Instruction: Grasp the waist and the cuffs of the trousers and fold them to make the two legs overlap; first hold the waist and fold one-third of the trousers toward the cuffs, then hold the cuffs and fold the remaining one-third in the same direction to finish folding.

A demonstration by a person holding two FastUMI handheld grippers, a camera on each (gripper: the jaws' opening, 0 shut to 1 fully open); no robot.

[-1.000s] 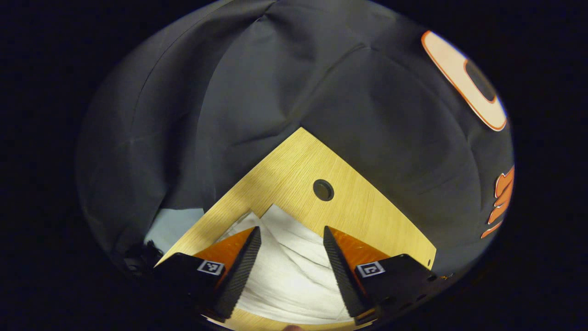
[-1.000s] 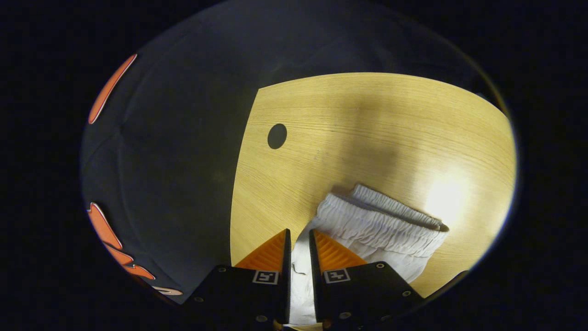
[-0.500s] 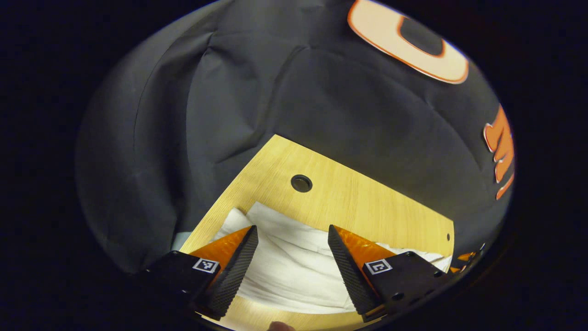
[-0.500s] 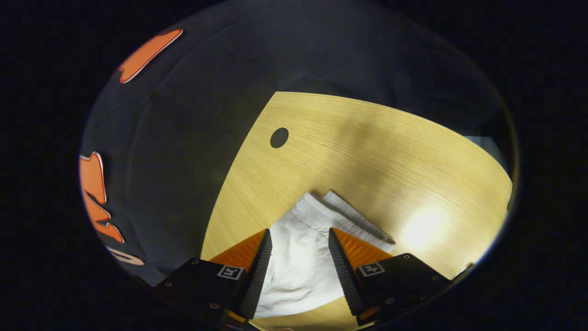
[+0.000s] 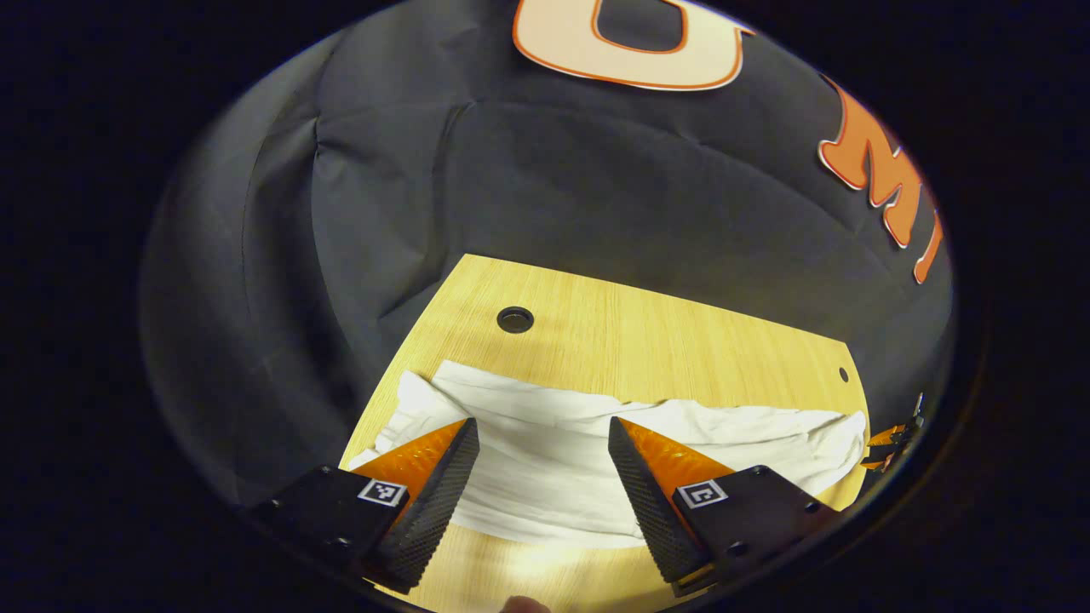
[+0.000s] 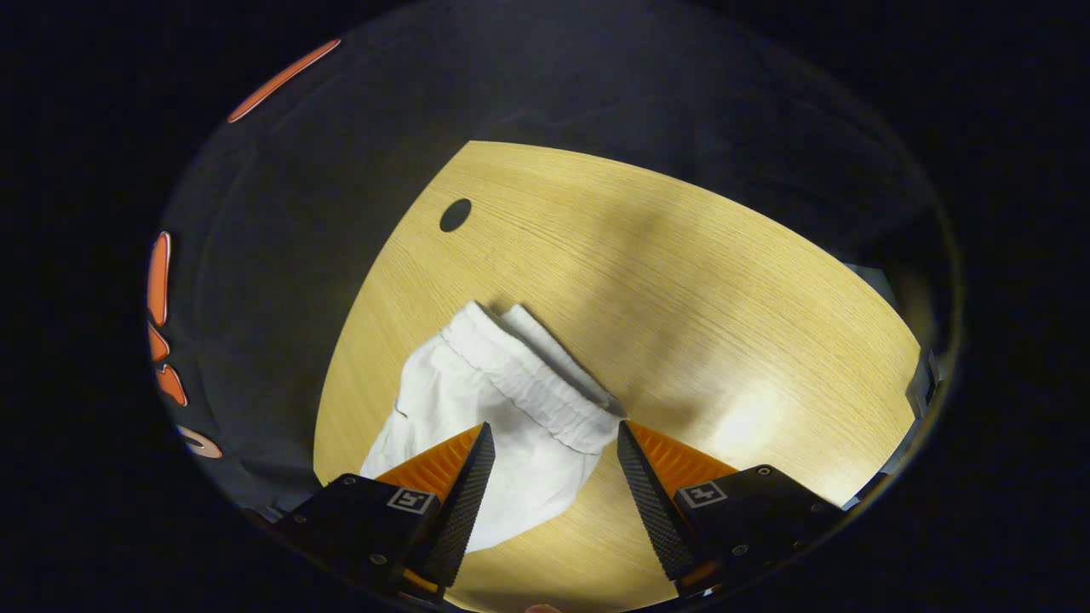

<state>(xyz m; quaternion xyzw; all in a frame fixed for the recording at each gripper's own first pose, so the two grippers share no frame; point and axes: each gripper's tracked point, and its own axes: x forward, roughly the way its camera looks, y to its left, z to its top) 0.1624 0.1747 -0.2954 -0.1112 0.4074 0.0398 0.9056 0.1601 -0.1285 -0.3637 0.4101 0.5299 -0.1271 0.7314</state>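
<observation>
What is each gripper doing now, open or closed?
Left gripper: open, above the white trousers, holding nothing.
Right gripper: open, above the waistband, holding nothing.

The right tool [image 6: 549,464] hangs with its jaws apart above the white trousers [image 6: 485,409]. Their gathered waist [image 6: 532,383] lies flat on the wooden desk [image 6: 681,281].

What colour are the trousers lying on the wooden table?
White: the soft cloth trousers show best in the right gripper view.

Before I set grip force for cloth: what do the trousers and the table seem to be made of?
Trousers: white, soft, matte fabric, probably cotton knit; it wrinkles, and the waistband is gathered like elastic. Table: light wood or wood-look laminate, smooth, slightly glossy; straight grain lines and a bright glare patch show.
</observation>
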